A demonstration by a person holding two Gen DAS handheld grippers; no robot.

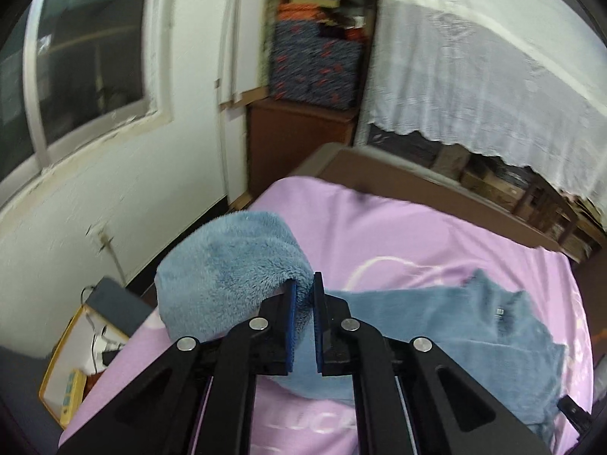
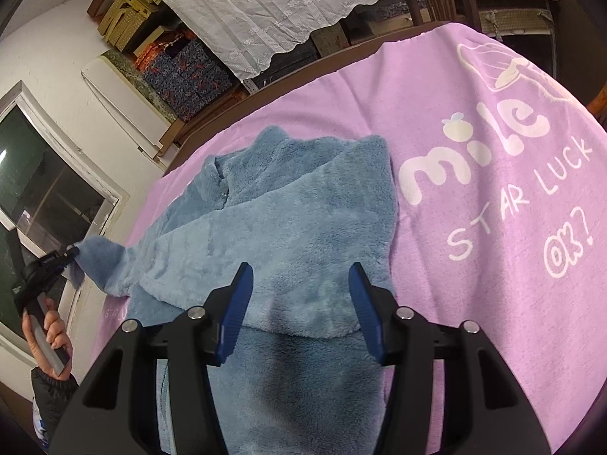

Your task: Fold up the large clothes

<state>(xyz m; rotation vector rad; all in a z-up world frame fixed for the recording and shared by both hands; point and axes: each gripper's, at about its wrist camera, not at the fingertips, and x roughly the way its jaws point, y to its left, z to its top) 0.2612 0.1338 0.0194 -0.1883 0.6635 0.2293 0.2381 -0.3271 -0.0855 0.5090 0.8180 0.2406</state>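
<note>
A fluffy blue garment (image 2: 288, 227) lies on a pink blanket (image 2: 474, 227), its right sleeve folded across the chest. My left gripper (image 1: 304, 284) is shut on the end of the left sleeve (image 1: 227, 265) and holds it lifted above the blanket's left edge; it shows in the right wrist view (image 2: 70, 256) at far left, held by a hand. The rest of the garment (image 1: 455, 333) spreads to the right. My right gripper (image 2: 301, 273) is open and empty, hovering over the folded sleeve near the garment's middle.
The pink blanket (image 1: 398, 235) covers a brown table (image 1: 417, 182). A white wall with a window (image 1: 76, 76) is on the left. Patterned boxes (image 1: 315, 64) on a cabinet and a white lace cloth (image 1: 474, 68) over shelves stand behind. An open box (image 1: 76, 360) lies on the floor.
</note>
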